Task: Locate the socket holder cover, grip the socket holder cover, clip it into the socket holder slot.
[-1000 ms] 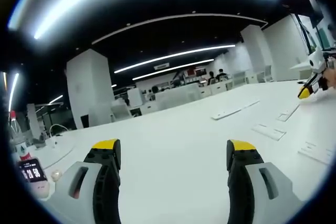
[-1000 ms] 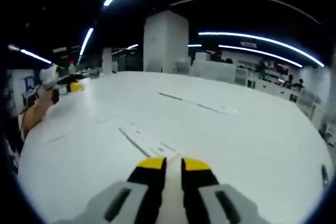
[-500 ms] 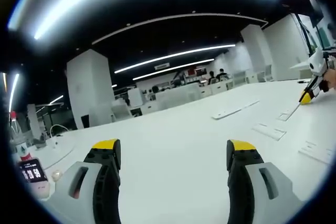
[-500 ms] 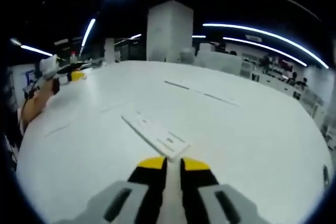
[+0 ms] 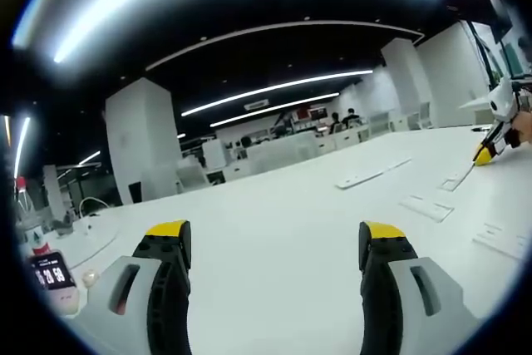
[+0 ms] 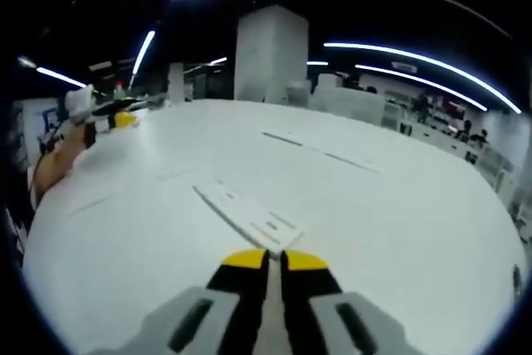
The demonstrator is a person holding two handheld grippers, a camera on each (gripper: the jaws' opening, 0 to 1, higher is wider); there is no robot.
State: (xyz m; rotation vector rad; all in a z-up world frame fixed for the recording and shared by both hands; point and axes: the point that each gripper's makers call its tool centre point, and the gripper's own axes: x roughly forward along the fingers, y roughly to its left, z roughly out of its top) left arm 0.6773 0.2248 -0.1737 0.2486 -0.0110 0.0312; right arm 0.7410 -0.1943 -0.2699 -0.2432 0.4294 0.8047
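In the right gripper view a flat white strip, the socket holder cover (image 6: 243, 212), lies on the white table (image 6: 399, 222). Its near end reaches my right gripper (image 6: 268, 257), whose yellow-tipped jaws stand almost together; I cannot tell whether they pinch the strip. The left gripper view shows that right gripper (image 5: 485, 152) at the far right, tip down on the table at a thin strip (image 5: 455, 180). My left gripper (image 5: 274, 234) hovers over bare table, jaws wide open with nothing between them. It also appears far left in the right gripper view as the left gripper (image 6: 118, 119), held by a hand (image 6: 56, 164).
More flat white parts lie on the table: a long strip (image 5: 371, 174), a square plate (image 5: 426, 208) and another plate (image 5: 500, 240). Two thin strips (image 6: 320, 149) lie farther off. A small digital timer (image 5: 50, 272) stands at the left edge. Office pillars and desks are behind.
The right gripper view dropped closer to the table and the cover strip, and the gap between its jaws has narrowed. The left gripper has not moved.
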